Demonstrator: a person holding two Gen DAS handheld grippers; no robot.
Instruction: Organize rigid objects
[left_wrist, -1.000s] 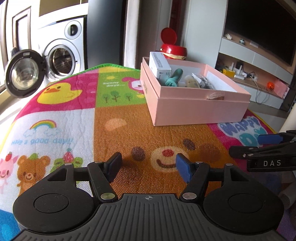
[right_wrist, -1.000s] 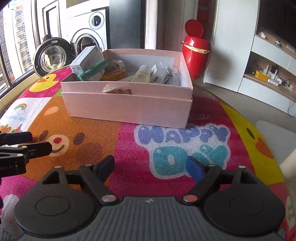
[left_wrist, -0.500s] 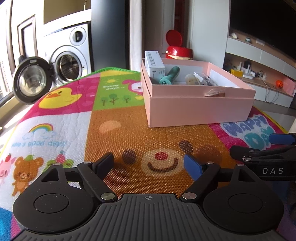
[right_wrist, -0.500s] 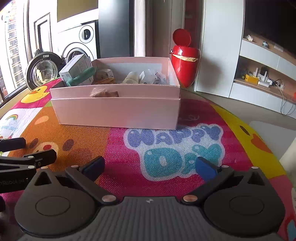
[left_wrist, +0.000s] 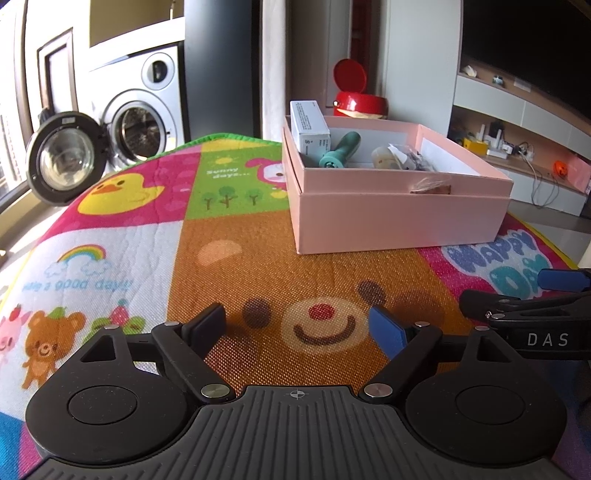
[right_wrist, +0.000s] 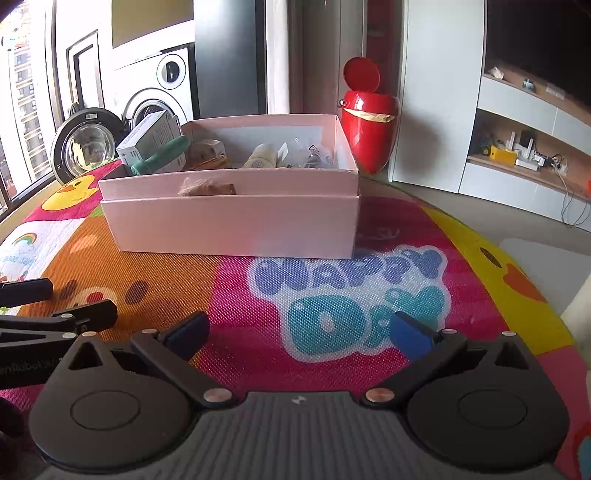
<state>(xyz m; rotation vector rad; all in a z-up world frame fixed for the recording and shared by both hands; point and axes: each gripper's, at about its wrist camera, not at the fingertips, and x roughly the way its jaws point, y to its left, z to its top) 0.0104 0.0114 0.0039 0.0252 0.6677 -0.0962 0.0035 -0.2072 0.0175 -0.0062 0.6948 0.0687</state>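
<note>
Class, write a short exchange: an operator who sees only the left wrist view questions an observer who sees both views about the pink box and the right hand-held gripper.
Operator: Is anything between the jaws of the right hand-held gripper?
Observer: No. It has just been opening and stands wide over the "Happy Day" lettering on the mat, with nothing between the jaws.
Operator: What sits behind the white carton in the pink box?
Observer: A small beige and yellow item lies between the white carton and the cream bottle.
</note>
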